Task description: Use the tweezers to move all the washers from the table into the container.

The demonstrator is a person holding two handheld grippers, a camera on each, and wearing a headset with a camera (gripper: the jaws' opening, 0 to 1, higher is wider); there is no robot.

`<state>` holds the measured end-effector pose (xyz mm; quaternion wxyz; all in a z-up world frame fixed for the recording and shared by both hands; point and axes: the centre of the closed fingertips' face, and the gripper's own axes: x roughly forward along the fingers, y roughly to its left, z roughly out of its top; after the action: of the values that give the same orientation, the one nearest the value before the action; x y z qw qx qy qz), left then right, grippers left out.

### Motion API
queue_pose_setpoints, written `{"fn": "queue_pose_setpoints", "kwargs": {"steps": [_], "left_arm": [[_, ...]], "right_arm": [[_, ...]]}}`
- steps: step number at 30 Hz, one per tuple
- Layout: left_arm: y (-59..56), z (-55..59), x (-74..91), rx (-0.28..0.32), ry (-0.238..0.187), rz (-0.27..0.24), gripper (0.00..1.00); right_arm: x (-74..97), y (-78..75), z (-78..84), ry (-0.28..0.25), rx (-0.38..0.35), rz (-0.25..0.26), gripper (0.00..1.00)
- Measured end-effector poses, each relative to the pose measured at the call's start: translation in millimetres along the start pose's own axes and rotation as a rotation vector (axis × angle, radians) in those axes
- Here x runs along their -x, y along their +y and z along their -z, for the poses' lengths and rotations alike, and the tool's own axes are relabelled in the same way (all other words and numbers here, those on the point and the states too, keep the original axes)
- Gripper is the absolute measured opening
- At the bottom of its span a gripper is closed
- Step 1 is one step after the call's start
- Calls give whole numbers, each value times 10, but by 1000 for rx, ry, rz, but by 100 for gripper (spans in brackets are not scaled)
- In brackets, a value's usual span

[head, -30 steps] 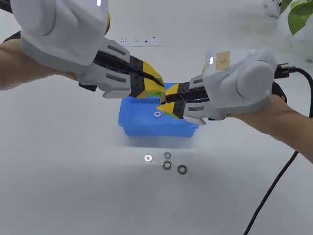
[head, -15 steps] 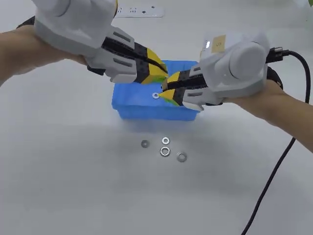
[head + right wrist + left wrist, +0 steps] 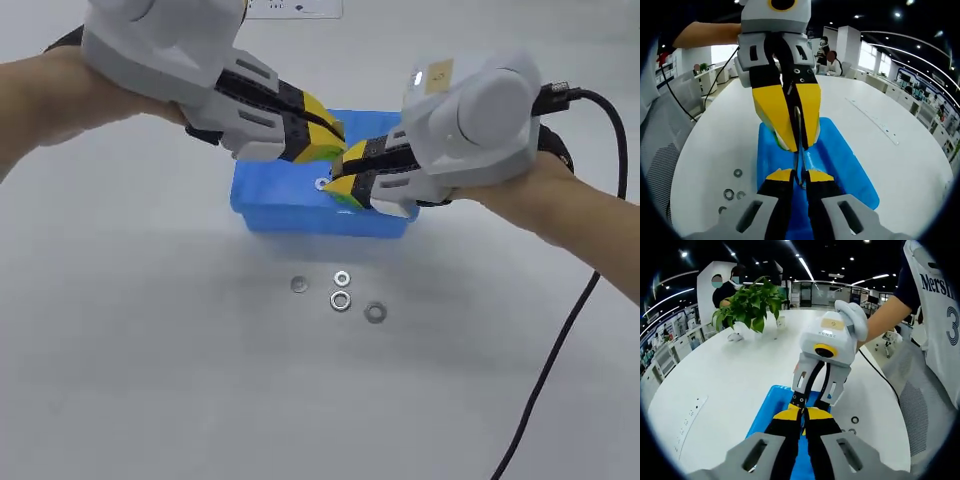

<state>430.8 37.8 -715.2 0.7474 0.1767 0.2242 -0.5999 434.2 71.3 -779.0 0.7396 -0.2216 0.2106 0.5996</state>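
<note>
At the centre of the head view, the left gripper, reaching in from the upper left, and the right gripper, reaching in from the right, are brought tip to tip over the blue container. In the right gripper view a thin metal strip, taken to be the tweezers, is seen running from between the right jaws up into the yellow jaws of the left gripper. Both pairs of jaws are drawn narrow around it. One washer is seen just at the tips, over the container's blue inside. Whether it is pinched in the tweezers or already lying on the floor of the container cannot be told.

Four more washers are gathered on the white table, below the container in the head view and just apart from its front wall.

The step in hand is judged to be the drop of one washer into the container. Next, the pinch must be eased so that the washer falls, and the tweezers must be carried down the frame to the group on the table. A fine, low approach will be needed, since the washers lie flat and close together.
</note>
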Motion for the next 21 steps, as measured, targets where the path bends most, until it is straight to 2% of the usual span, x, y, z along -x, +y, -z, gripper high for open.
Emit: {"fn": "queue_pose_setpoints", "kwargs": {"steps": [9, 13, 18, 20, 21], "left_arm": [[12, 14, 6, -4, 5, 0, 7], [12, -28, 37, -23, 5, -10, 7], [-23, -133, 111, -56, -10, -25, 7], [-41, -170, 138, -64, -15, -26, 7], [-96, -243, 190, -73, -16, -32, 7]], "right_arm": [[17, 5, 6, 8, 13, 11, 12], [62, -6, -27, 3, 23, 24, 13], [146, -16, -139, -19, 41, 41, 13], [177, -24, -193, -29, 83, 59, 13], [211, 3, -238, -33, 110, 67, 13]]}}
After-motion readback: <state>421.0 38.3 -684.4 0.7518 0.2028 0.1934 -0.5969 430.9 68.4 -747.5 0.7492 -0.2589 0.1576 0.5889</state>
